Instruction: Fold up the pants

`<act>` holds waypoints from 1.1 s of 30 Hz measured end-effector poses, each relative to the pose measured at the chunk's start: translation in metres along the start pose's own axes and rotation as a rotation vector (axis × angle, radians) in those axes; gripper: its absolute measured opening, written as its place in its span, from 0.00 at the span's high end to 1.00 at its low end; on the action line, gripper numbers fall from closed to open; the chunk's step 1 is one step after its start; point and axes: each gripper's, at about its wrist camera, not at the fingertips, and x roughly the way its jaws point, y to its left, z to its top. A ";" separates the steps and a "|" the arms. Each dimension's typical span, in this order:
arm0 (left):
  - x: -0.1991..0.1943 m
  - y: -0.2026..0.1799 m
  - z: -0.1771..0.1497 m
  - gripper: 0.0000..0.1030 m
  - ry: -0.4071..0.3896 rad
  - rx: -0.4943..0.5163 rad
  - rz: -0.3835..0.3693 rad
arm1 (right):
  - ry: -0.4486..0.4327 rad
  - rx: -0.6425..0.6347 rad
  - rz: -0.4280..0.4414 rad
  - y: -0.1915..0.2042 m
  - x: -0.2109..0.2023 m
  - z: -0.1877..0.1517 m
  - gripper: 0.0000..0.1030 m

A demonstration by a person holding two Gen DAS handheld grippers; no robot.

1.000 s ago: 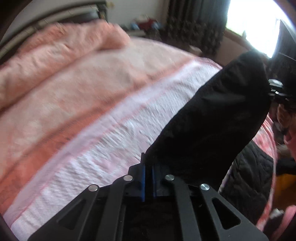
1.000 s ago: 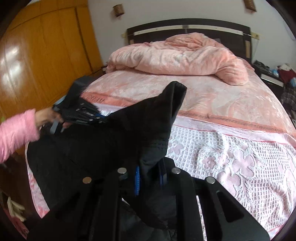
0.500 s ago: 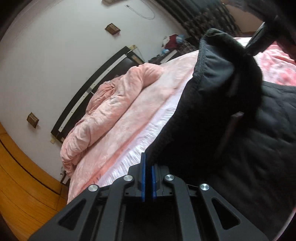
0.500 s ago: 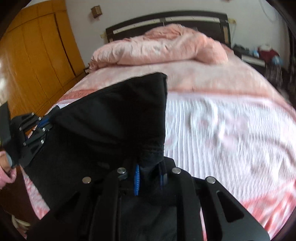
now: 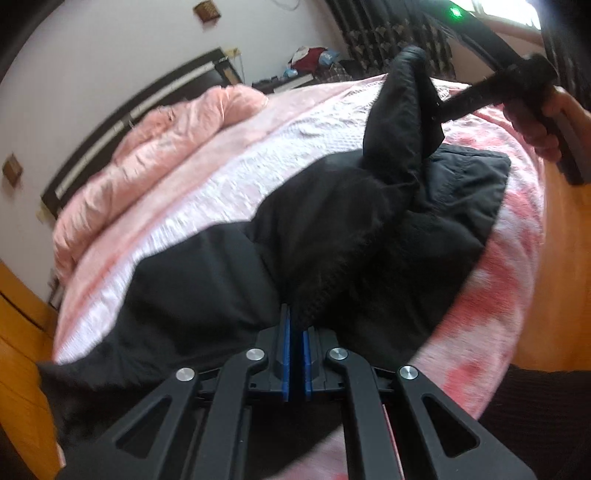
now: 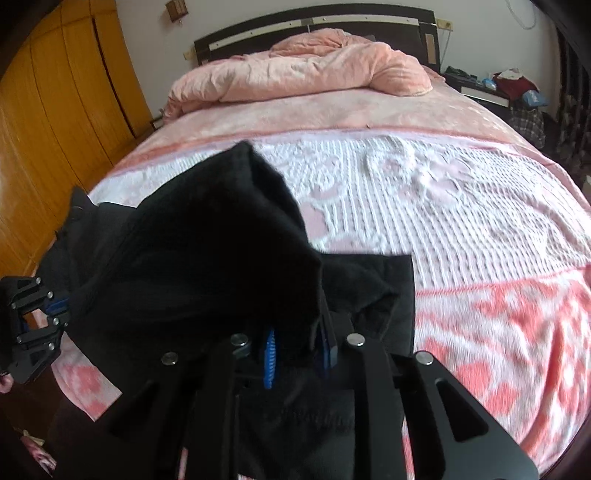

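Note:
The black pants lie bunched across the near end of the pink bed, partly lifted. My left gripper is shut on one edge of the pants. My right gripper is shut on another raised corner of the pants. In the left wrist view the right gripper holds its corner up above the bed at the upper right. In the right wrist view the left gripper is at the left edge, low by the bed's side.
The pink and white bedspread covers the bed. A crumpled pink duvet lies by the dark headboard. An orange wooden wardrobe stands on the left. A cluttered nightstand is at the far right.
Both grippers have come down toward the bed's near end with the pants still held. The pants now rest more spread on the bedspread. The right gripper has moved right, away from the left.

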 end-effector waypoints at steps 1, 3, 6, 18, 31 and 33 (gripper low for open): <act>0.000 -0.003 -0.002 0.95 0.006 -0.015 -0.006 | 0.008 0.005 -0.014 0.001 0.000 -0.006 0.79; 0.008 -0.004 -0.004 0.95 0.027 -0.026 -0.002 | 0.022 0.025 -0.022 -0.001 0.002 -0.015 0.75; 0.020 0.000 -0.006 0.95 0.059 -0.073 -0.008 | 0.062 0.065 -0.069 -0.003 0.005 -0.029 0.62; 0.032 0.003 -0.005 0.95 0.091 -0.110 -0.012 | 0.111 0.296 0.194 -0.003 -0.051 -0.082 0.24; 0.023 -0.003 -0.002 0.91 0.061 -0.126 -0.010 | 0.083 0.730 0.407 -0.023 -0.005 -0.049 0.92; 0.025 -0.003 -0.001 0.91 0.065 -0.125 -0.006 | 0.048 0.626 0.344 -0.015 -0.015 -0.036 0.92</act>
